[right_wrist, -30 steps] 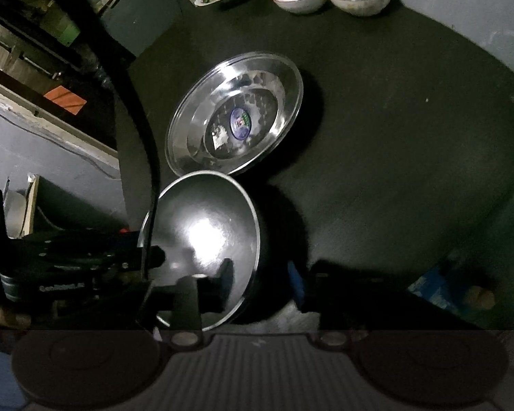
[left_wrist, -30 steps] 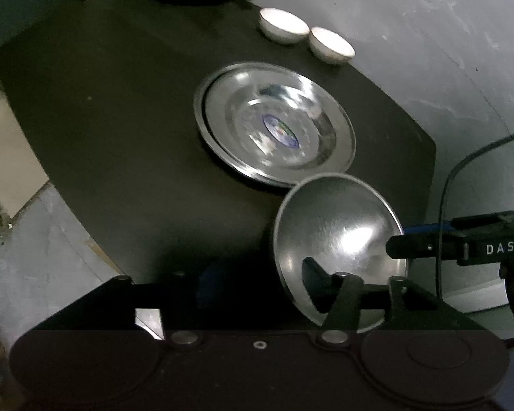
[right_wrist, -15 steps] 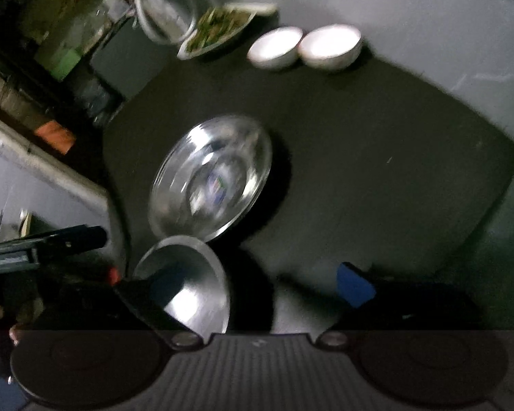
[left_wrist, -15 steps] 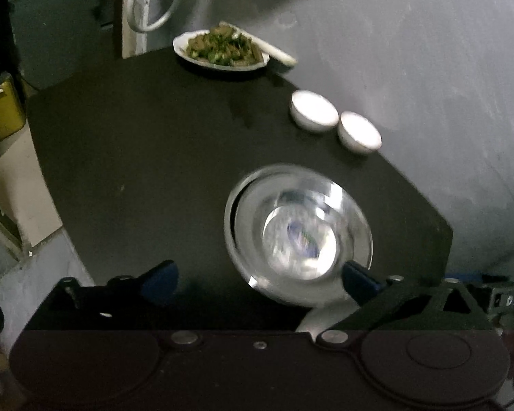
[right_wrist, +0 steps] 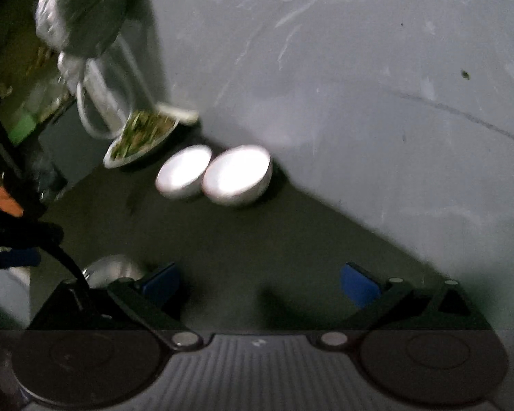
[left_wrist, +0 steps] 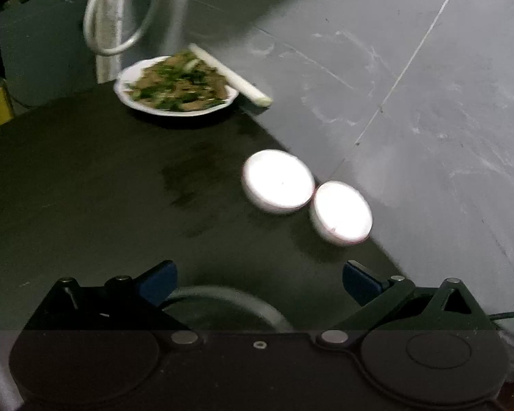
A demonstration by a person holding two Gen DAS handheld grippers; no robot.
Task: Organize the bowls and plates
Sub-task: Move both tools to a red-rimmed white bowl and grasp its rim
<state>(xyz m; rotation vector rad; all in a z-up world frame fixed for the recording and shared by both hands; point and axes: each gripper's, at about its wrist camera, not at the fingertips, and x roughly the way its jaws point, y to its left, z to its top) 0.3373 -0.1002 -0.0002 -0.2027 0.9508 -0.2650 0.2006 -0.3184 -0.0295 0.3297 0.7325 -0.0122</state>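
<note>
Both my left tool and right tool are hanging spread and empty above the counter. Two white bowls are sitting touching near its far edge; only the left view is showing a steel rim, cut off.

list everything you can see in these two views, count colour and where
white bowls: 2, white, side by side near the table's wall-side edge
plate of food: 1, white plate with green and brown food, far end of the table
pale stalk: 1, whitish, lying behind the plate by the wall
steel dish: 1, silver, only its rim shows just below the left gripper
table: 1, black
wall: 1, grey, scuffed
hose loop: 1, white, hanging beyond the table's far end
left gripper: 1, black with blue fingers, open, empty
right gripper: 1, black with blue fingers, open, empty
</note>
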